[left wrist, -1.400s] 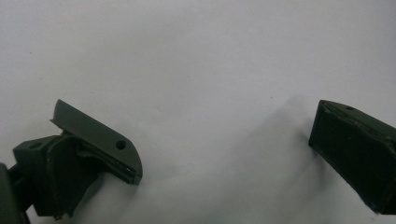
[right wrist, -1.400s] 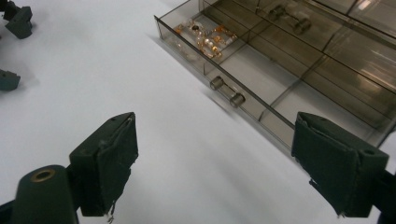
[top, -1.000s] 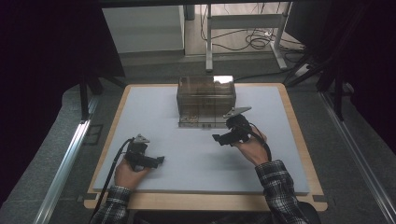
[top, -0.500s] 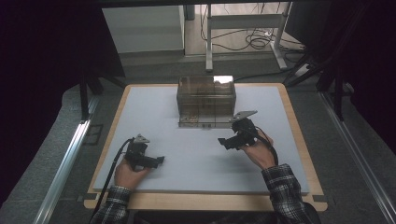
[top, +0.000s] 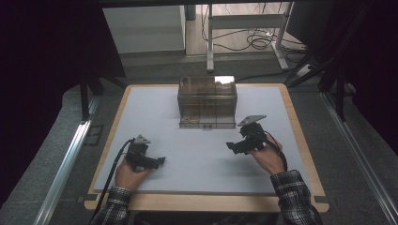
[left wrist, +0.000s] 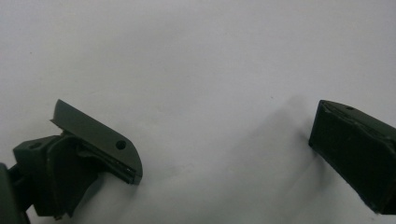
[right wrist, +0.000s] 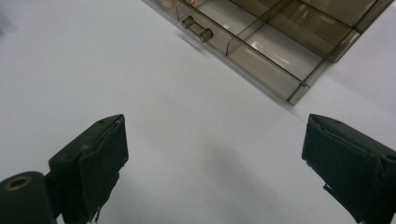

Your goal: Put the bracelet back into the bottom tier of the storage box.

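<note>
While the bench [top: 141, 101] with its pale mat is unchanged, the smoky clear drawer box [top: 207, 101] remains at the far centre, its handled front [right wrist: 196, 28] facing the person. Right tongs [top: 233, 146] have drawn back from the box toward the near edge, jaws wide, empty. Left tongs [top: 160, 161] unmoved, near-left, jaws wide. Bare mat lies between them.

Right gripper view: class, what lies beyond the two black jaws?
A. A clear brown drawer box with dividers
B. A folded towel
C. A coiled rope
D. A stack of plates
A: beyond the open right gripper, the brown see-through box shows divider walls and a small handle on its front.
</note>
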Demonstrator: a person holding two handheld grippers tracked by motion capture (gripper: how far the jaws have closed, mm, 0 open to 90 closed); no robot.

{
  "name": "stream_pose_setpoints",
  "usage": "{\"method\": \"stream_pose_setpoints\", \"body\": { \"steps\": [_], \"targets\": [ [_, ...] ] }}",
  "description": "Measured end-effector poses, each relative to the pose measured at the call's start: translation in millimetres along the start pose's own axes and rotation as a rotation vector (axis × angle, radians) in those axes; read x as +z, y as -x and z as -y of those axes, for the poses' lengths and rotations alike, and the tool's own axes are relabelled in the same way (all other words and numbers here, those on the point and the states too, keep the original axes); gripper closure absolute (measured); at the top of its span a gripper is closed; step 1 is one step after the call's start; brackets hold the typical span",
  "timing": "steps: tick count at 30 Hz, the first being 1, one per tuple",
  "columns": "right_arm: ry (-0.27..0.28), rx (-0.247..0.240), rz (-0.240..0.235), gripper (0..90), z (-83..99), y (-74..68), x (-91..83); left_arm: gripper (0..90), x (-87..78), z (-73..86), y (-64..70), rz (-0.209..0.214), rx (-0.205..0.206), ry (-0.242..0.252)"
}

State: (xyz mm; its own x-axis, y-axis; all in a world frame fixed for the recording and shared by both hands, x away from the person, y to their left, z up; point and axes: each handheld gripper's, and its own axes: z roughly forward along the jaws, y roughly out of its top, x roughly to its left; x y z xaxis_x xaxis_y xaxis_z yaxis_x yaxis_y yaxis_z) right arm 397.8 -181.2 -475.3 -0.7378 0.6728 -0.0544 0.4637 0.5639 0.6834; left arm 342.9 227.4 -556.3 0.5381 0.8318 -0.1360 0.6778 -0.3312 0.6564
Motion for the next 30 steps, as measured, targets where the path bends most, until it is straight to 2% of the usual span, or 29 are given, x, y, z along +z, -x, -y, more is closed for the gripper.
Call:
{"method": "stream_pose_setpoints", "body": {
  "steps": [21, 30],
  "targets": [
    [-0.013, 0.031, 0.034, 5.7, 27.0, 9.7, -23.6, 0.0, 0.0, 0.1, 0.3, 0.0, -0.003, 0.001],
    [-0.018, 0.049, 0.051, 5.5, 46.3, 14.7, -33.8, 0.0, 0.0, 0.1, 0.3, 0.0, -0.003, 0.001]
  ]
}}
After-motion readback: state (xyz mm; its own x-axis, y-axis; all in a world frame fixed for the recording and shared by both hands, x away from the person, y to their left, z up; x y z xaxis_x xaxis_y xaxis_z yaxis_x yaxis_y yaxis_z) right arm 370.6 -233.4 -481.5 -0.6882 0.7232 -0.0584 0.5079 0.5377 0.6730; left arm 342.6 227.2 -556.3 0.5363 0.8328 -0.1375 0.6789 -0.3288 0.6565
